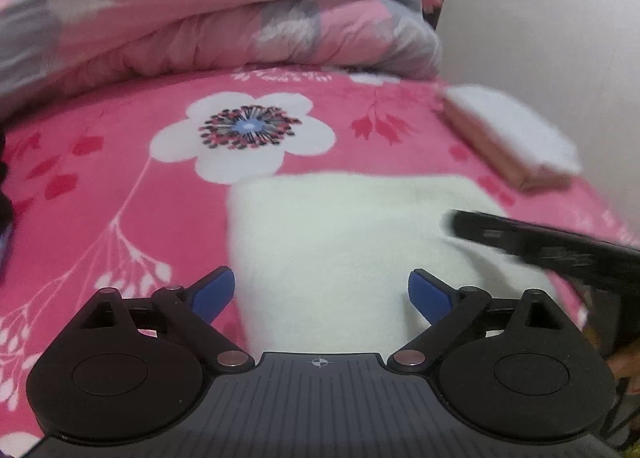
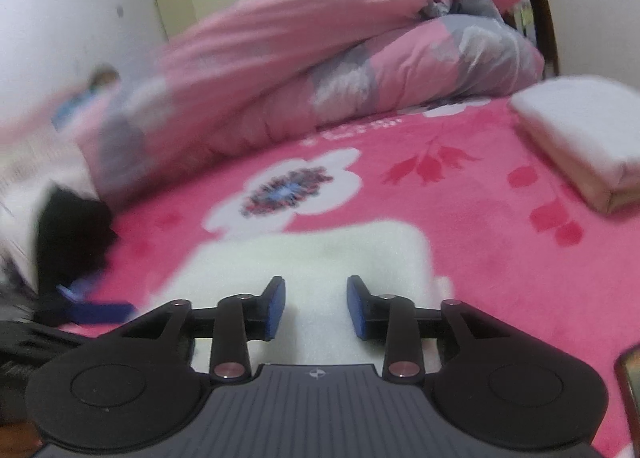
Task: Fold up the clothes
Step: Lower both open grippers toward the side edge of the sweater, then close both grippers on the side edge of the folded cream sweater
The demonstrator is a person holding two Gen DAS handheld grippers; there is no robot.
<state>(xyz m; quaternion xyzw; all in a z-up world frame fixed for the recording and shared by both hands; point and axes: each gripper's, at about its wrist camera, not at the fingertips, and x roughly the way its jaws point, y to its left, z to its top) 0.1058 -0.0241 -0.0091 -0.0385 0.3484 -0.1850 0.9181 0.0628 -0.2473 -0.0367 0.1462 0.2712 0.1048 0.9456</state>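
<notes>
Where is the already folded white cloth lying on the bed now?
The folded white cloth lies at the right of both views, on the pink flowered sheet, near the quilt.

Fuzzy white fleece garment [image 1: 340, 242], matt, soft nap. Plush pink floral blanket [image 1: 120, 178], velvety. Smooth cotton-like quilt [image 1: 200, 18], puffy. Matt black plastic left gripper [image 1: 321, 292] w/ blue rubbery pads [image 1: 214, 292], shiny metal pivot pins [image 1: 232, 358].

garment [image 1: 352, 242] on bed [image 1: 120, 186] | quilt [image 1: 200, 18] behind | folded stack [image 1: 516, 130] – probably – right
</notes>
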